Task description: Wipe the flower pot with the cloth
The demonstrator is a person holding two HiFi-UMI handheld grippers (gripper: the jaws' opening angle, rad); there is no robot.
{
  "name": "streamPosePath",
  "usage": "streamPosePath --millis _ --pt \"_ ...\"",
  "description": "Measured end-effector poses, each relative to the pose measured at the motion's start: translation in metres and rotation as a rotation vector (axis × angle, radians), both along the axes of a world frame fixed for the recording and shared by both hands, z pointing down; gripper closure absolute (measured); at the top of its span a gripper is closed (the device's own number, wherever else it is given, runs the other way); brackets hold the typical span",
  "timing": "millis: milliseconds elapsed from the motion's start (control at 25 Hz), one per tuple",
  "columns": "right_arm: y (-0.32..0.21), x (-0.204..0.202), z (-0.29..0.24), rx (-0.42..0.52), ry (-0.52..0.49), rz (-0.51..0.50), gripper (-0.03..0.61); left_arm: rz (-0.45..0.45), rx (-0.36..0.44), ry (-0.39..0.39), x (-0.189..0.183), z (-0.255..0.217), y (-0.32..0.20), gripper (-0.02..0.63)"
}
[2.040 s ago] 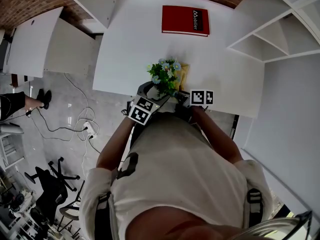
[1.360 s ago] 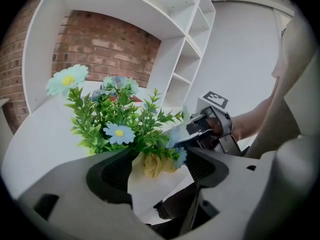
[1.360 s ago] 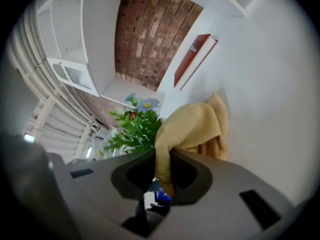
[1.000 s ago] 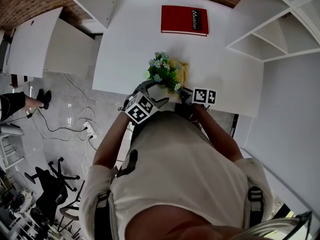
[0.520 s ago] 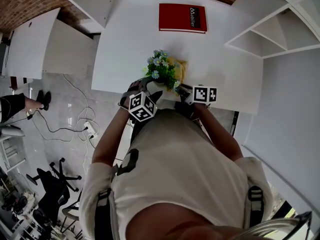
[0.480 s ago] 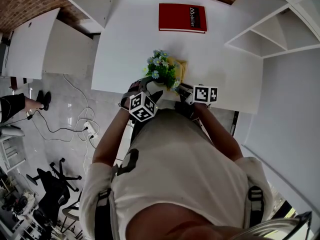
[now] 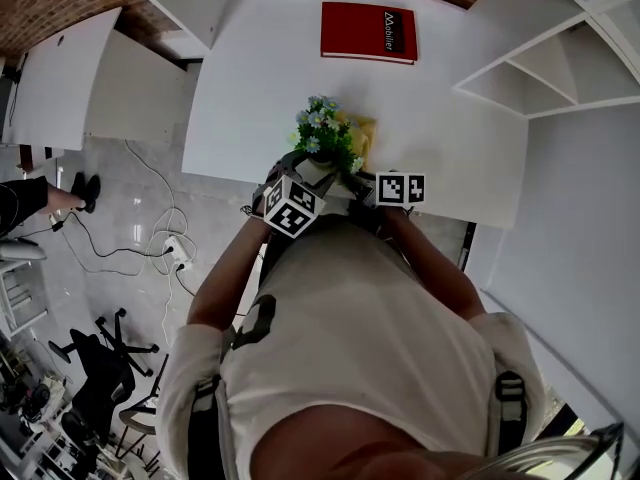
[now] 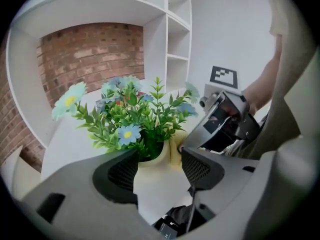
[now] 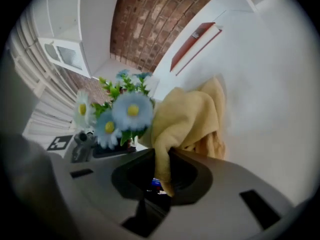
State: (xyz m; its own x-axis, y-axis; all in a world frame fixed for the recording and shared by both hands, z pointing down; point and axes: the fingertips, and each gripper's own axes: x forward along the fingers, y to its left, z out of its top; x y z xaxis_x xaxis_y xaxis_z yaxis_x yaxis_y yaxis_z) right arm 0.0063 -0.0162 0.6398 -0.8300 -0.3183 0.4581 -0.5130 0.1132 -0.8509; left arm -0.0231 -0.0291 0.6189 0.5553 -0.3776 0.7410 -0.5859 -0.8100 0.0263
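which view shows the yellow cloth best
The right gripper view: the cloth fills its middle, one fold pinched in the right gripper's jaws. The head view shows only a yellow sliver behind the flowers; the left gripper view shows a pale edge beside the flower pot.

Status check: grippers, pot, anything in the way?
Left gripper clamped on flower pot. Right gripper pinching yellow cloth, beside the flowers. Red book far back on table, no obstruction.

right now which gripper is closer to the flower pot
Left. The left gripper has the flower pot between its jaws; the right gripper sits beside it, holding the cloth.
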Motion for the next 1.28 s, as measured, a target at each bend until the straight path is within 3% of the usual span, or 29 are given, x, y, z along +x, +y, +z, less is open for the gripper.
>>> streamPosePath --millis 120,280,480,600,720,840,960,1120,1280 --pt "0.005 -0.003 0.012 -0.044 0.014 -0.012 0.508 -0.001 -0.038 0.027 0.000 -0.003 0.004 0.334" --pt "0.004 -0.002 0.012 -0.018 0.046 -0.019 0.508 -0.024 -0.073 0.059 0.002 -0.005 0.007 0.333" --pt "-0.014 0.019 -0.011 0.053 0.033 0.098 0.508 0.041 -0.119 0.151 0.008 -0.019 0.017 0.333" --pt "-0.024 0.029 -0.019 0.100 0.046 0.123 0.509 0.075 -0.109 0.110 -0.009 -0.018 0.022 0.333" --pt "-0.028 0.029 -0.027 0.121 0.032 0.128 0.509 0.052 -0.091 0.006 -0.044 0.000 0.016 0.325" --pt "-0.028 0.024 -0.035 0.133 0.012 0.111 0.509 0.043 -0.060 -0.045 -0.057 0.009 -0.001 0.303" --pt "-0.026 0.018 -0.041 0.137 0.001 0.077 0.508 0.062 -0.044 -0.036 -0.048 0.012 -0.015 0.299" --pt "-0.015 0.015 -0.022 0.159 0.136 -0.044 0.508 0.030 -0.034 0.017 -0.037 0.012 -0.022 0.296" --pt "-0.008 0.014 0.005 0.108 0.184 -0.057 0.508 -0.018 -0.028 0.036 -0.037 0.011 -0.023 0.296"
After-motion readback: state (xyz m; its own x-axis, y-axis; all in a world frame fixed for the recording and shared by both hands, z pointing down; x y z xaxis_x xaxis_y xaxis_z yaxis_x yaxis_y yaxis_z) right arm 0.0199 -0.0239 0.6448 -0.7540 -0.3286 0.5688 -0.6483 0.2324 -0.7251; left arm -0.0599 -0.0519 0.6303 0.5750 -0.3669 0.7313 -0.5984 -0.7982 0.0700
